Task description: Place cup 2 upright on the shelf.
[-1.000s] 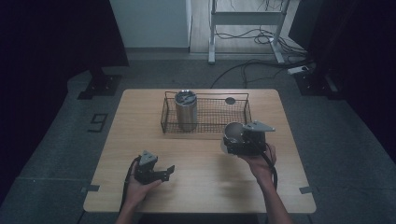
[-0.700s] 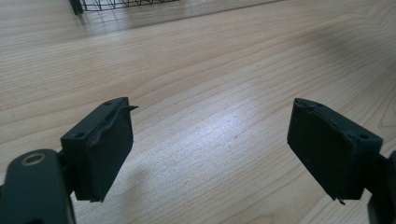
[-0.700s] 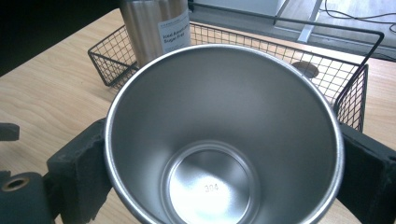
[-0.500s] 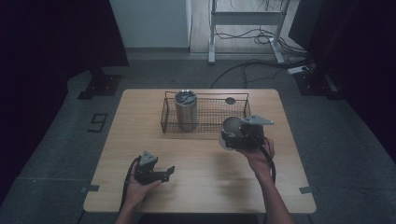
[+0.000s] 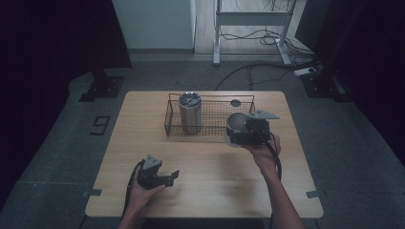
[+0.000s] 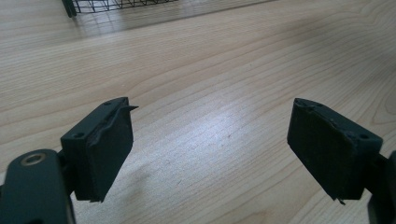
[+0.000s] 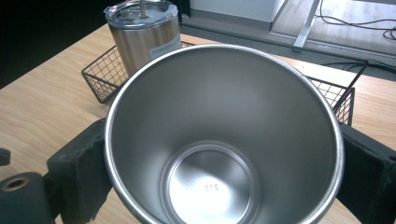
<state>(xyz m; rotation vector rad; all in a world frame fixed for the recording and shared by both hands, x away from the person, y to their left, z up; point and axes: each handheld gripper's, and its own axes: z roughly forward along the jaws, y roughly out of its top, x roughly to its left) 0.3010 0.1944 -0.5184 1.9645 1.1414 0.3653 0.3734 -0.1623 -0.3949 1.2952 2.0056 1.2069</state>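
Clearly the right gripper (image 7: 224,154) clamps the steel cup (image 7: 224,135) across its walls — light, rigid, slick; left gripper (image 6: 210,149) gapes empty.

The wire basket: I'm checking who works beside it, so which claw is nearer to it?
Right. The right claw holds a steel cup against the wire basket's front right corner; the left claw rests open near the table's front edge.

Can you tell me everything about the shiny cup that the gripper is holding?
The cup looks like bare, brushed steel, round and wider at the rim than at the flat bottom, where tiny digits are stamped. It has no lid and is empty. The right gripper clamps it, a black jaw pressing on each side. In the high view it is beside the wire basket's near right corner.
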